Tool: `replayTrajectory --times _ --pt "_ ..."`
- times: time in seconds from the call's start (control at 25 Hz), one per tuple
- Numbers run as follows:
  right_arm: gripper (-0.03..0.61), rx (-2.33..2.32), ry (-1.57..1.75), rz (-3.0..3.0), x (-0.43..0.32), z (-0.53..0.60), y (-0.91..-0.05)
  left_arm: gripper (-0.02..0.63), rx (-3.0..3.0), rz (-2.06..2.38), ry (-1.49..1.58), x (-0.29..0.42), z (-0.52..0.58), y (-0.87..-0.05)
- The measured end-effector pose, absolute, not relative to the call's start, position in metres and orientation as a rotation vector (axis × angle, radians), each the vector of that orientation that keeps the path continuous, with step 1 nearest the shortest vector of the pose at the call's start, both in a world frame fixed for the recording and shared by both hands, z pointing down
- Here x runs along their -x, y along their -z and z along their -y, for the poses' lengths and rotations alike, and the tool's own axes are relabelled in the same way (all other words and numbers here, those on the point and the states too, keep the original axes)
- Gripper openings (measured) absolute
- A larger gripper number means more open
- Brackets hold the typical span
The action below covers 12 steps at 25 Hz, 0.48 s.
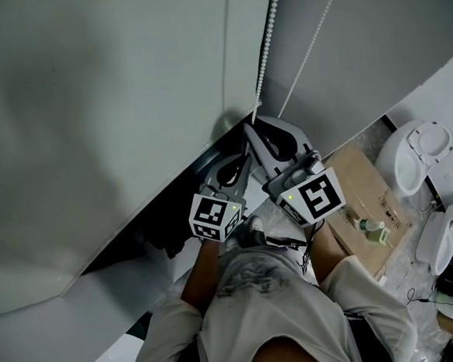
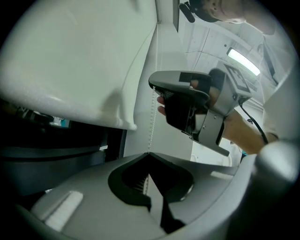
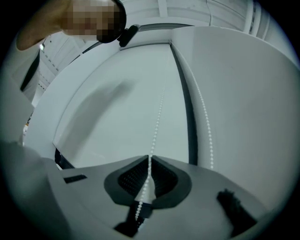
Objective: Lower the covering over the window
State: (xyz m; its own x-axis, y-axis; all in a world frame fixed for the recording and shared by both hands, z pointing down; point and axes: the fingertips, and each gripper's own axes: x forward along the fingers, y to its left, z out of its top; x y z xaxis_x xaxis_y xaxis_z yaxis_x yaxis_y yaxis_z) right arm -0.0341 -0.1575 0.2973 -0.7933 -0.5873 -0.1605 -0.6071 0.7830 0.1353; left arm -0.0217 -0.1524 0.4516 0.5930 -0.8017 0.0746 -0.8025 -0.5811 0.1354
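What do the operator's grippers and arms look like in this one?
The left gripper and right gripper have pale grey moulded shells with dark ribbed pads. Each carries a white cube printed with black square markers. A thin black cable runs off the right one. The person wears a light short-sleeved T-shirt.

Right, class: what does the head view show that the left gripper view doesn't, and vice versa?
Head view only: the cardboard box. Left gripper view only: a lit ceiling light, and the left tool with jaws shut on the bead chain. Both: that chain, the right tool, the white roller blind.
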Motion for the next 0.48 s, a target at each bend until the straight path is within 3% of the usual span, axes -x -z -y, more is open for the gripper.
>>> replayTrajectory --times 0.48 --pt "0.017 0.935 -0.211 -2.822 0.0260 0.1598 -0.3011 0.041 -2.662 1.331 0.025 0.0205 0.1476 -0.4485"
